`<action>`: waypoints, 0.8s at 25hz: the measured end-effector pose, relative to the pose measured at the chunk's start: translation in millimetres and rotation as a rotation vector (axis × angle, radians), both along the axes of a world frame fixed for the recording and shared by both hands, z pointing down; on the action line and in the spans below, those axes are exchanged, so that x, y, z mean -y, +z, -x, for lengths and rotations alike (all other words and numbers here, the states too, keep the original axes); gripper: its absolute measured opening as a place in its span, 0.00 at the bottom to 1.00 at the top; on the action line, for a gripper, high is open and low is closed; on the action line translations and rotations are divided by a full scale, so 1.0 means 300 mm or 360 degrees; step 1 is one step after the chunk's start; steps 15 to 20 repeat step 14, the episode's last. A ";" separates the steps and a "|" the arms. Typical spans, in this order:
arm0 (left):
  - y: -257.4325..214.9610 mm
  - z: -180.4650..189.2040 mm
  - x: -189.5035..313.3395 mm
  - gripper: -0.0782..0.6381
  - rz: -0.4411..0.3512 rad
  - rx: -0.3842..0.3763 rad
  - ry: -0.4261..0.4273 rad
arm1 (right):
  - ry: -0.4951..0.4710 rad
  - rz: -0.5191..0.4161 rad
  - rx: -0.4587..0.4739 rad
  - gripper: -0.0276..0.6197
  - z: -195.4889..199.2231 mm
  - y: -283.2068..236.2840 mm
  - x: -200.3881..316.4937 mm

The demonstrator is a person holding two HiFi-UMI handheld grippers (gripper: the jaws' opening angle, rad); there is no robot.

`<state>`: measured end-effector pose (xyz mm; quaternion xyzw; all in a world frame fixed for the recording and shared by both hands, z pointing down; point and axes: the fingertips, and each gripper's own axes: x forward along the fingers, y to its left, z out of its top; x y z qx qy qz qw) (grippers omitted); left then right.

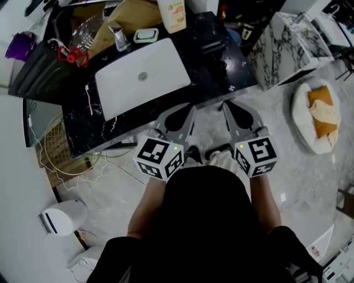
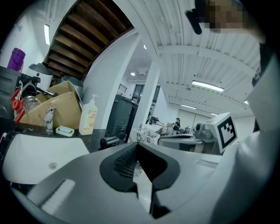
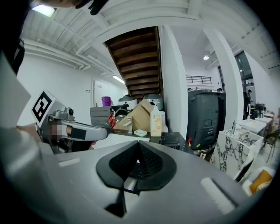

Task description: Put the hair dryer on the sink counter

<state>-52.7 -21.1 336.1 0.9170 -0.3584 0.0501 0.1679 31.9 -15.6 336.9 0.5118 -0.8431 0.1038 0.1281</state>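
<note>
Dimly, hair dryer (image 2: 109, 141) against black counter (image 2: 87, 136)

- Sink counter (image 1: 224, 69): front edge open to the floor, reachable from above.
- Basin (image 1: 160, 77): bare, free passage downward.
- Back row, blocking: cardboard box (image 1: 130, 16), tap (image 1: 118, 37), soap dish (image 1: 146, 35), pump bottle (image 1: 172, 15).
- Left strip: toothbrush (image 1: 88, 99).
- Right strip: hair dryer (image 2: 109, 141), lying.
- Marbled cabinet (image 1: 276, 55): just beside the counter's right end.

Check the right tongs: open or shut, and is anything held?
Shut and empty. In the right gripper view the right tongs sit pad against pad, tips touching, with nothing between them.
</note>
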 end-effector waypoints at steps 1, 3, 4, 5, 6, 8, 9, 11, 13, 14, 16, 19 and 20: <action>0.000 -0.001 -0.003 0.11 -0.0003 0.0000 0.0005 | 0.0004 -0.0011 -0.0001 0.06 0.002 -0.008 -0.002; 0.005 -0.006 -0.008 0.11 -0.0004 0.0005 0.0012 | 0.0006 -0.0023 -0.0005 0.06 0.001 -0.017 -0.008; 0.008 -0.011 -0.012 0.11 -0.0003 0.0007 0.0016 | 0.0005 -0.0024 -0.0006 0.06 -0.002 -0.019 -0.011; 0.011 -0.015 -0.015 0.11 -0.0002 0.0010 0.0018 | 0.0004 -0.0024 -0.0008 0.06 -0.006 -0.020 -0.015; 0.013 -0.017 -0.018 0.11 -0.0002 0.0013 0.0020 | 0.0006 -0.0024 -0.0008 0.06 -0.011 -0.021 -0.018; 0.013 -0.020 -0.021 0.11 -0.0002 0.0017 0.0022 | 0.0014 -0.0026 -0.0007 0.06 -0.019 -0.024 -0.025; 0.012 -0.019 -0.021 0.11 -0.0002 0.0017 0.0021 | 0.0017 -0.0028 -0.0006 0.06 -0.022 -0.026 -0.027; 0.008 -0.016 -0.015 0.11 -0.0005 0.0016 0.0014 | 0.0019 -0.0032 -0.0002 0.06 -0.023 -0.030 -0.027; 0.005 -0.015 -0.009 0.11 -0.0008 0.0014 0.0007 | 0.0016 -0.0034 0.0000 0.06 -0.022 -0.032 -0.026; 0.004 -0.015 -0.006 0.11 -0.0009 0.0012 0.0004 | 0.0015 -0.0034 -0.0001 0.06 -0.022 -0.033 -0.025; 0.004 -0.015 -0.006 0.11 -0.0009 0.0012 0.0004 | 0.0015 -0.0034 -0.0001 0.06 -0.022 -0.033 -0.025; 0.004 -0.015 -0.006 0.11 -0.0009 0.0012 0.0004 | 0.0015 -0.0034 -0.0001 0.06 -0.022 -0.033 -0.025; 0.004 -0.015 -0.006 0.11 -0.0009 0.0012 0.0004 | 0.0015 -0.0034 -0.0001 0.06 -0.022 -0.033 -0.025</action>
